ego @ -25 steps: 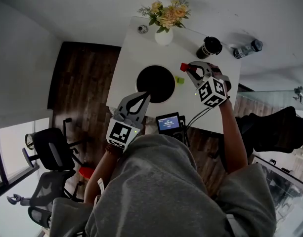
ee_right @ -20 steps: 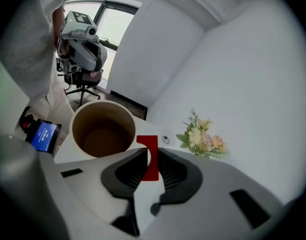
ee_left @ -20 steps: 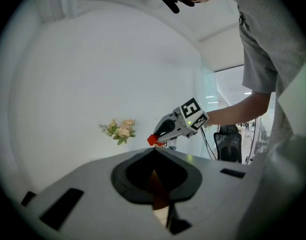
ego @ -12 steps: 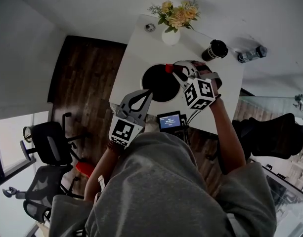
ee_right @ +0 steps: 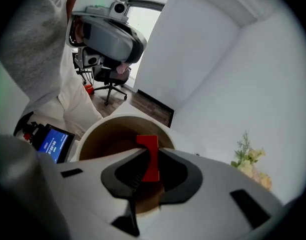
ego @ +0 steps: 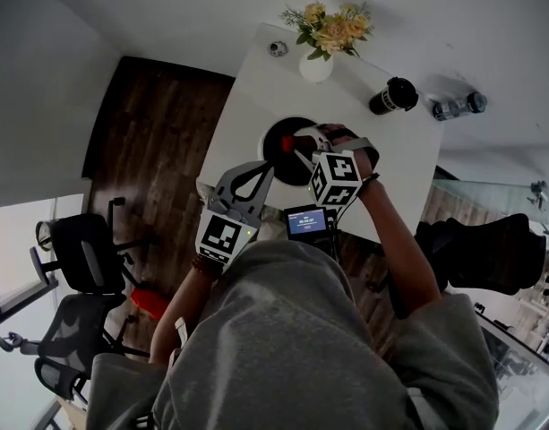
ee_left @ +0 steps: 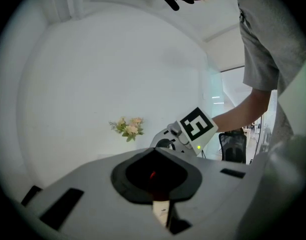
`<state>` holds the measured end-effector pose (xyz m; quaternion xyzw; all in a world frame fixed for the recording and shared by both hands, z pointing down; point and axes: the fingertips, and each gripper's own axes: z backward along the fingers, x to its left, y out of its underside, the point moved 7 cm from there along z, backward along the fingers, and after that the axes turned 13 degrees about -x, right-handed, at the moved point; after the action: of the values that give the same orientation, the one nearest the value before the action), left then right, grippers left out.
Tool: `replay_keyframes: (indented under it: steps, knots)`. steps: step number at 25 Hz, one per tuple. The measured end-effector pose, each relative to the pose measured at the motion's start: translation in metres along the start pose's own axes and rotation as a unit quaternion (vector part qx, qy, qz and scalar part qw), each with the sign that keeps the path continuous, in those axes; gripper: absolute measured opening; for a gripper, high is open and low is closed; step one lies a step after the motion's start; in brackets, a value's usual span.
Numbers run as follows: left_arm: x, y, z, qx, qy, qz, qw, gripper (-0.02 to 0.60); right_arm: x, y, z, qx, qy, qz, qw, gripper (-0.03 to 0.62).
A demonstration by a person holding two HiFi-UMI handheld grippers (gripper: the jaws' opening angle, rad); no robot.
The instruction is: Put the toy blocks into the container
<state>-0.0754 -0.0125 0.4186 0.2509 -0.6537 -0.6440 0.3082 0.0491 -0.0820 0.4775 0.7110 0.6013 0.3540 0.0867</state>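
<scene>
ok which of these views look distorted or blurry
Head view: wide-angle bending, the white table looks skewed. Left gripper view: round black vignette, wall washed out. Right gripper view: same vignette, red block sharp, flowers soft.

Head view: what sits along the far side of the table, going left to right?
small round metal object → vase of flowers → black cup → clear bottle lying on its side
</scene>
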Motion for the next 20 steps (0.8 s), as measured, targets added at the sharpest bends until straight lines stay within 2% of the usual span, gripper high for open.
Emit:
replay_keyframes:
  steps: [7,15,20]
  knots:
    - [0.009,0.005,0.007,0.006,-0.013,0.001,0.9999,0.006,0.012,0.003,-0.022,0.023,-0.045,0.001,0.999,0.069]
    - [0.016,0.006,0.01,0.013,-0.014,0.0,0.9998,0.006,0.019,0.001,-0.033,0.019,-0.077,-0.021,0.997,0.072]
    - [0.016,0.008,0.009,0.017,-0.01,0.002,0.9998,0.006,0.023,-0.002,-0.033,0.003,-0.087,-0.047,0.995,0.124]
